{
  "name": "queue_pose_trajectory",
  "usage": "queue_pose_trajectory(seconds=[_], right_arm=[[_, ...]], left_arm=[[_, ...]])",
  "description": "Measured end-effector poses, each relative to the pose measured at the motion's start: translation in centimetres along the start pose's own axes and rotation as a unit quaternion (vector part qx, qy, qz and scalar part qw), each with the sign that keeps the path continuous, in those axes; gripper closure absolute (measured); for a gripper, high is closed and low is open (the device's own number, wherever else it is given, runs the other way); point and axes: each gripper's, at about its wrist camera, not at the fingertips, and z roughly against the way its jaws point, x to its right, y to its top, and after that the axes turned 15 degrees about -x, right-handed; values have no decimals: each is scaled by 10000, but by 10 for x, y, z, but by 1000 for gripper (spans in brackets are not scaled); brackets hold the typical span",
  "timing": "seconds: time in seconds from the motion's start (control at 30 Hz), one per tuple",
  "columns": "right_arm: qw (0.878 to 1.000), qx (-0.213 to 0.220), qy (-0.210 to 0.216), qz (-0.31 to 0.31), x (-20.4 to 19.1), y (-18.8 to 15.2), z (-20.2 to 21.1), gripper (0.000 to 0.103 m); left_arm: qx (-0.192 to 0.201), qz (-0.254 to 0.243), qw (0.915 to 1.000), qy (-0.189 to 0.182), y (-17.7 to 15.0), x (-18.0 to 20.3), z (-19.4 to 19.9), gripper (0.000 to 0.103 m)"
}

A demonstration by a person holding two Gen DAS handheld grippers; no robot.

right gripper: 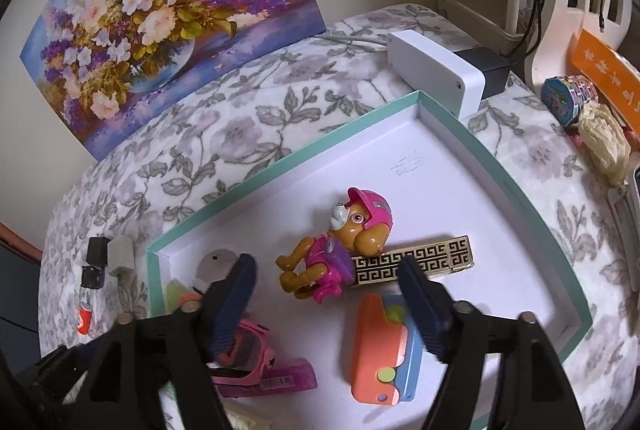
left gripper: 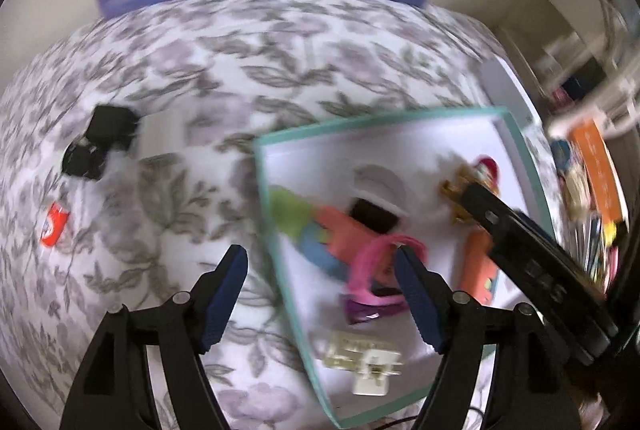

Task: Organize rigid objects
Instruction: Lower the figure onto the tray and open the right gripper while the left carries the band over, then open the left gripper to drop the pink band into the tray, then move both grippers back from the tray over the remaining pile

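Both my grippers hang over the tray (right gripper: pixel 516 185), jaws wide, nothing held; left gripper (left gripper: pixel 322 270) straddles the tray's near-left rim, one finger over the floral cloth (left gripper: pixel 208 77), the other above the pink glasses (left gripper: pixel 374 270); right gripper (right gripper: pixel 326 270) sits above the pup figure (right gripper: pixel 340 242), which lies on its side against the gold Greek-key bar (right gripper: pixel 436 258); orange case (right gripper: pixel 378 346) just beside my right finger; white clip (left gripper: pixel 366 362) near the tray's near edge; left view is blurred; black blocks (left gripper: pixel 100 145) and red mini can (left gripper: pixel 54 224) lie on the cloth, well apart from the tray.
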Motion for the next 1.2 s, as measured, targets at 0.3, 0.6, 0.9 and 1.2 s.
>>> queue_pose_trajectory(seconds=[0.3, 0.6, 0.9, 1.2], right_arm=[[10000, 0, 35, -72, -2, -3, 1, 3], [9998, 5, -214, 49, -15, -7, 5, 0], [9985, -60, -347, 408, -48, -12, 7, 0], [9957, 37, -220, 897, -106, -23, 12, 0]], left_arm=[[17, 1020, 9948, -40, 7, -67, 5, 25], [209, 1932, 9808, 185, 5, -142, 11, 6], [568, 2505, 9654, 445, -5, -203, 30, 5], [981, 2721, 9551, 644, -7, -246, 54, 5]])
